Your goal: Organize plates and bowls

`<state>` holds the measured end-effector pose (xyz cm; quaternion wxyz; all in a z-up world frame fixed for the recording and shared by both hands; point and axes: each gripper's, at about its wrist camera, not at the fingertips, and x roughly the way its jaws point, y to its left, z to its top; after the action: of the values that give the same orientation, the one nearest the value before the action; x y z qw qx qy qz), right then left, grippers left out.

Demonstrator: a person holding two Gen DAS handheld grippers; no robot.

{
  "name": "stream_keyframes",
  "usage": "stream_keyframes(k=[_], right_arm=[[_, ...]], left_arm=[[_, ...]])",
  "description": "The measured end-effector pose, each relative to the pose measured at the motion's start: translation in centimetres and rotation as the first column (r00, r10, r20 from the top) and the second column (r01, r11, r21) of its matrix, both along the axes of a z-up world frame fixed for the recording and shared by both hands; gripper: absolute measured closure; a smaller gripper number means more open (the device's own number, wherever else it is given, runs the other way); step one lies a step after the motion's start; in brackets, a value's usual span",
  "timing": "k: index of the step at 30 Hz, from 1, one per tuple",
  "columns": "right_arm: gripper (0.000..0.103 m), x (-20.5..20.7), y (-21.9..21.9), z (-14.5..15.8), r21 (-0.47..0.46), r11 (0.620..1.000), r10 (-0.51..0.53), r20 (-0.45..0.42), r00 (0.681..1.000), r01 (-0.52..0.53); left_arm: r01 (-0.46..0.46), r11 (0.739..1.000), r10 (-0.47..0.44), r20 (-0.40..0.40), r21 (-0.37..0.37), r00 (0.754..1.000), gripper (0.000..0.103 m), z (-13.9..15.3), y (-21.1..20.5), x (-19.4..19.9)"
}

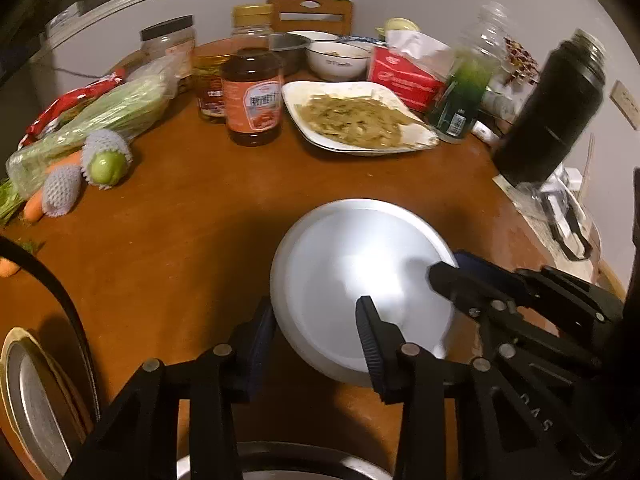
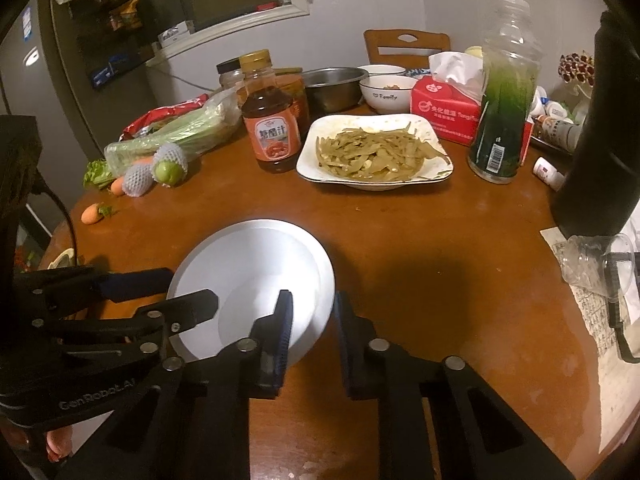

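Empty round white plate (image 1: 352, 280) (image 2: 256, 276) lies flat on the table.

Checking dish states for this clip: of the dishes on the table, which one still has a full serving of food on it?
The square white plate mid-table, heaped with greenish-yellow vegetable strips. The round white plate by the grippers is bare.

White plate (image 1: 352, 280): near rim hidden behind left gripper (image 1: 316, 344) fingers, right edge covered by right gripper (image 2: 312, 328), so can't tell if either actually grips it. Metal dish (image 1: 32, 392) cut off at the left wrist view's bottom-left, another metal rim (image 1: 280, 464) cropped at the bottom edge behind the gripper. Black flask (image 2: 600, 140) cut by the right wrist view's right edge; bottles (image 2: 556, 128) behind it too small to read.
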<state>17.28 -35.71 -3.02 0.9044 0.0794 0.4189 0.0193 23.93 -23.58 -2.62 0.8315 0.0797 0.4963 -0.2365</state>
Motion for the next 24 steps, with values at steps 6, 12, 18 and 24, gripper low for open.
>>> stream_keyframes(k=[6,12,18,24], right_arm=[[0.086,-0.1,0.3,0.3,-0.008,1.0,0.004,0.006,1.0,-0.004],[0.086,-0.7,1.6,1.8,-0.018,0.999,0.03,0.044,0.999,-0.03],[0.086,-1.6,3.5,3.8,-0.024,0.998,0.06,0.091,0.994,-0.058],[0.086,-3.3,5.9,5.8,-0.034,0.995,0.094,0.135,0.986,-0.09]], left_arm=[[-0.007,1.0,0.007,0.023,-0.015,1.0,0.062,0.8,0.6,-0.3],[-0.029,0.999,0.032,0.067,-0.036,0.997,0.062,2.8,2.2,-1.3],[-0.057,0.997,0.063,0.111,-0.054,0.992,0.062,5.0,4.6,-3.0],[-0.082,0.994,0.091,0.149,-0.069,0.985,0.062,6.9,7.2,-5.3]])
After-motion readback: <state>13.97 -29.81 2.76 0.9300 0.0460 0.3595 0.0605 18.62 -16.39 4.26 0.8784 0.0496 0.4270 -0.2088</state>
